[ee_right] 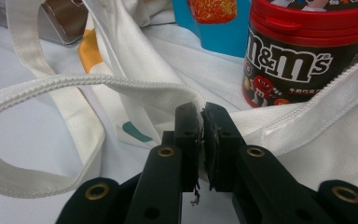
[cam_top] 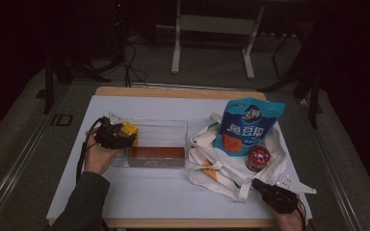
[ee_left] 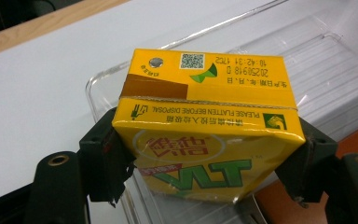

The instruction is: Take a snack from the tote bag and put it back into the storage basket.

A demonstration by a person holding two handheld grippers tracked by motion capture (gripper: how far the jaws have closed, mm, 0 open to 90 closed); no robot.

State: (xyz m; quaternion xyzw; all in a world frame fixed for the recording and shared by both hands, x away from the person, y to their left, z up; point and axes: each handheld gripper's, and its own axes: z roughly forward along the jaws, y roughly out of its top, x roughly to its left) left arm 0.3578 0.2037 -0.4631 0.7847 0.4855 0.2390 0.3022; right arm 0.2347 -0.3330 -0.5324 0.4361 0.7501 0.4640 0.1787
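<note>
On the white counter (cam_top: 139, 192), your left tool (ee_left: 205, 154) clamps the yellow carton (ee_left: 205, 116) over the clear tray (cam_top: 173, 126); your right tool (ee_right: 200, 140) pinches the tote bag (ee_right: 307, 126).

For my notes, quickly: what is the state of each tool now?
Left tool: closed on the yellow drink carton.
Right tool: closed on the white bag's edge.

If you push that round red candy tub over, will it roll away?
Probably. The candy tub is round, so on its side it could roll. Upright on the soft white bag, it may wobble or tip. Its plastic looks smooth, perhaps slippery.
</note>
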